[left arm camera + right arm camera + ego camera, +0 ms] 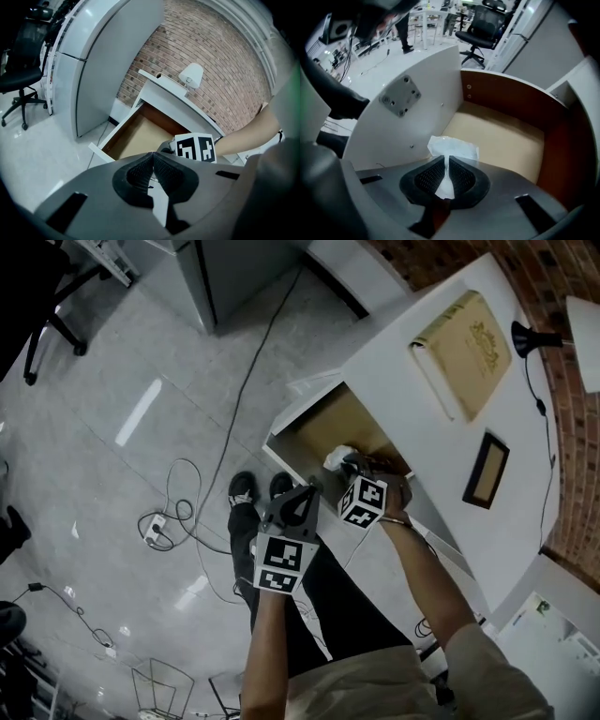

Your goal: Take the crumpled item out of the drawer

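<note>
– Your left gripper (152, 158) sits just outside the open drawer (133, 136), jaws pressed together on nothing
– And the right one?
– Your right gripper (447, 161) points down into the drawer and pinches the crumpled item (453, 149), a white wad low by the front panel. The grab looks made; lifting it clear of the drawer is what's left, I judge
– Count?
– Two grippers, one drawer, one crumpled item; on the top, one book (464, 352) and one lamp (583, 334)

The white crumpled item (452, 148) — pinched between jaws — hangs over the open drawer (511, 101)'s tan floor.
</note>
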{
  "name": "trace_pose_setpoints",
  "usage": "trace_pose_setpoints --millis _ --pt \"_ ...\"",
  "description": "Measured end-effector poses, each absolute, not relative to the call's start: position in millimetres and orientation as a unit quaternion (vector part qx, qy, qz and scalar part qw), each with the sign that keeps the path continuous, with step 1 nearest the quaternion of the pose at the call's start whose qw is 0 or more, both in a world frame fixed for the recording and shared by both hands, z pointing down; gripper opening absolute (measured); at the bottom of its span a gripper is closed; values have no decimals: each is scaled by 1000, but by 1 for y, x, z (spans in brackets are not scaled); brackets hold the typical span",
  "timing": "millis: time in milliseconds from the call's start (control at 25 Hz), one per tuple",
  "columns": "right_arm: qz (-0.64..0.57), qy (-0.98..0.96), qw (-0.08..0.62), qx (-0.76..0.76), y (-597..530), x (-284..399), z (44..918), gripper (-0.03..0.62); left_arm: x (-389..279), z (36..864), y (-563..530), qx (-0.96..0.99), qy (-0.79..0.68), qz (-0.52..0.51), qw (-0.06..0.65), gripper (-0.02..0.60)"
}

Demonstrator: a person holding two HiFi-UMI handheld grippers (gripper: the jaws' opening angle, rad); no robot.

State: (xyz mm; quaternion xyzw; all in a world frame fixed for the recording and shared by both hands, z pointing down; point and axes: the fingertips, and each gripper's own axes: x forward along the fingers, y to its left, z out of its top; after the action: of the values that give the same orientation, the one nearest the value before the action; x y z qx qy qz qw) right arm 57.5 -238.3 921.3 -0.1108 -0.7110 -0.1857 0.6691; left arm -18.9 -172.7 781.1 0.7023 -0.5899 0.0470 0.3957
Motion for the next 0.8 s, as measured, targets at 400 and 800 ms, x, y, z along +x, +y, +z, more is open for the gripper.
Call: trace_pose_setpoints --millis 400,800 --pt "-97 -766 636 13 -234 46 876 52 -14 778 -166 738 -543 63 396 17" --pt "-1 -793 591 147 -226 55 818 52 -16 757 -159 774 -490 99 388 17"
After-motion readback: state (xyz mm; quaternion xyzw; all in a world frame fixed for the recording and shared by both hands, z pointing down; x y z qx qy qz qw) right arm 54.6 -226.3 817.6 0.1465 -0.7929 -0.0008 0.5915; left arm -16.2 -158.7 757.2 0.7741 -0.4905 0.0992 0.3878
